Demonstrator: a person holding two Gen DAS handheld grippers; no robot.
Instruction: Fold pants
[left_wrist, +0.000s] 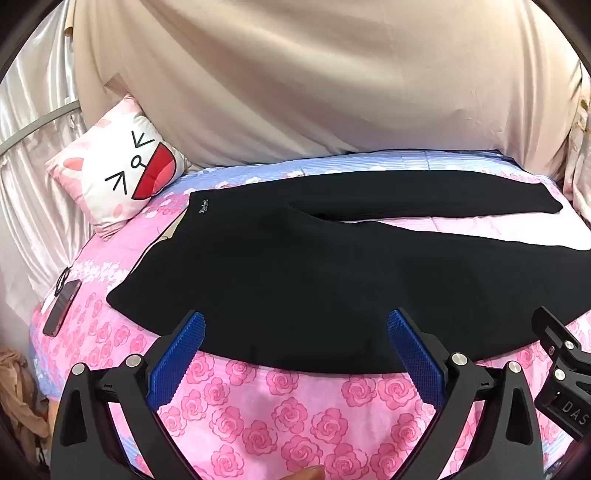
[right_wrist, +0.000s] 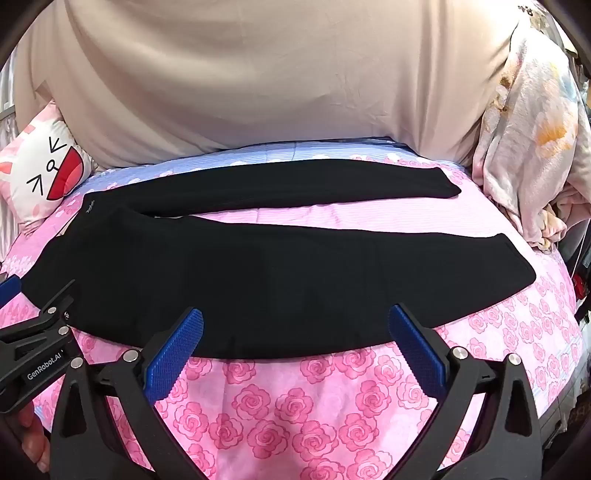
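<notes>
The black pants (left_wrist: 295, 266) lie spread flat across the rose-print bed (left_wrist: 280, 406), waist toward the cat-face pillow (left_wrist: 122, 173) and legs running right, while my left gripper (left_wrist: 295, 332) and right gripper (right_wrist: 295, 328) hang wide open, empty, above their near edge.

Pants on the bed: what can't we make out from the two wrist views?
- pants: near leg's hem cut off by the left wrist view's right edge.
- waistband logo: too small to read in either view.
- phone: screen content unreadable, dark and warped near the left wrist view's rim.
</notes>
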